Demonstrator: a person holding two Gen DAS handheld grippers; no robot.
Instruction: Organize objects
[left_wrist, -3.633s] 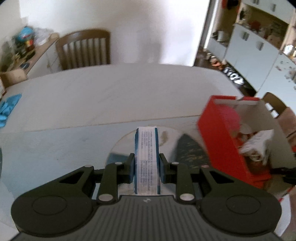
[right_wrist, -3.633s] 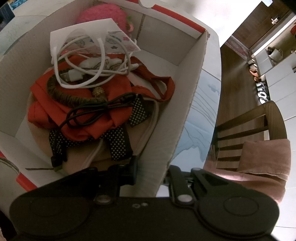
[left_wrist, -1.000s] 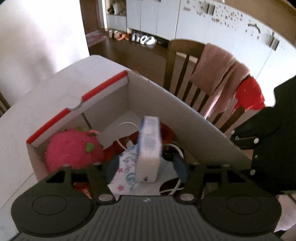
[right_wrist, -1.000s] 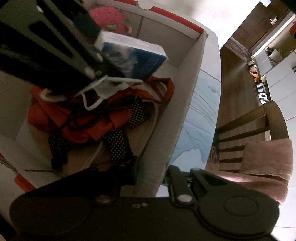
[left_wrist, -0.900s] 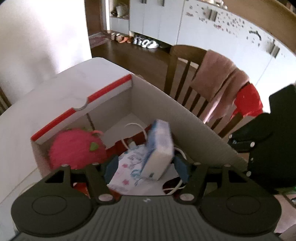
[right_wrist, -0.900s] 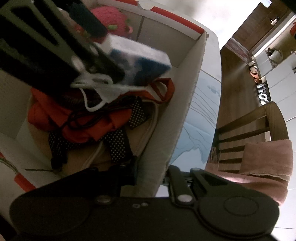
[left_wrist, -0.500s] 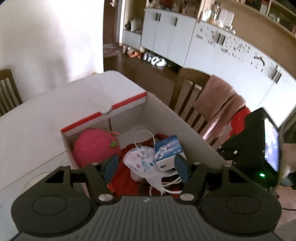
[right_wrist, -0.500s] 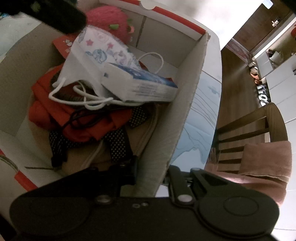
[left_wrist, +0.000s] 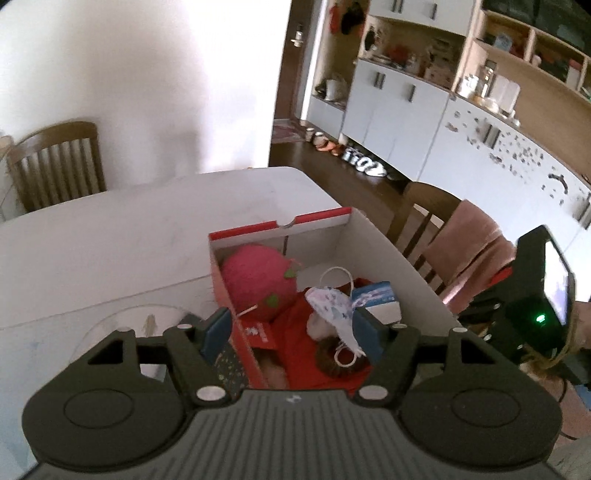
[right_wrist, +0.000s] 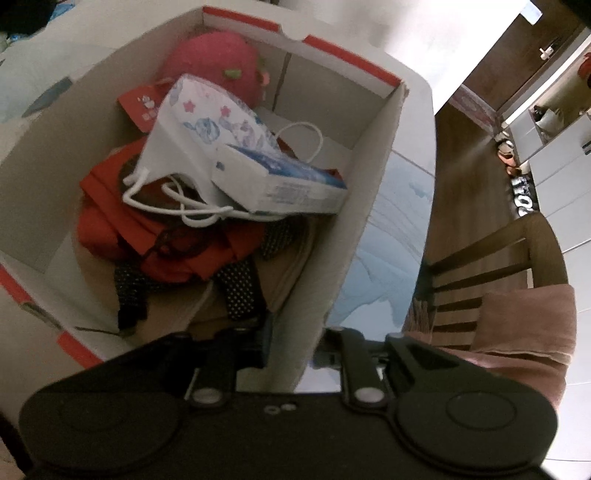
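Note:
A red-and-white cardboard box (left_wrist: 314, 218) (right_wrist: 373, 155) stands on the table. Inside it, a small blue-and-white packet (left_wrist: 376, 298) (right_wrist: 280, 181) lies flat on a patterned face mask (left_wrist: 328, 301) (right_wrist: 199, 118). Under them are red cloth and dotted fabric, and a pink plush toy (left_wrist: 258, 284) (right_wrist: 210, 62) sits at the far end. My left gripper (left_wrist: 291, 328) hovers above and behind the box, its jaws opening with nothing between them. My right gripper (right_wrist: 297, 343) points down over the box's near right wall. Its jaws are starting to open, with the wall still pinched between them.
A wooden chair draped with a pink towel (left_wrist: 469, 240) (right_wrist: 517, 317) stands close to the box's right side. Another chair (left_wrist: 55, 162) is at the table's (left_wrist: 110, 236) far left. A clear round lid (left_wrist: 122, 325) lies left of the box. White cabinets (left_wrist: 406, 107) line the back.
My left gripper let go of the blue-and-white packet, which dropped onto the mask in the box. That gripper then rose and drew back. My right gripper stayed on the box wall.

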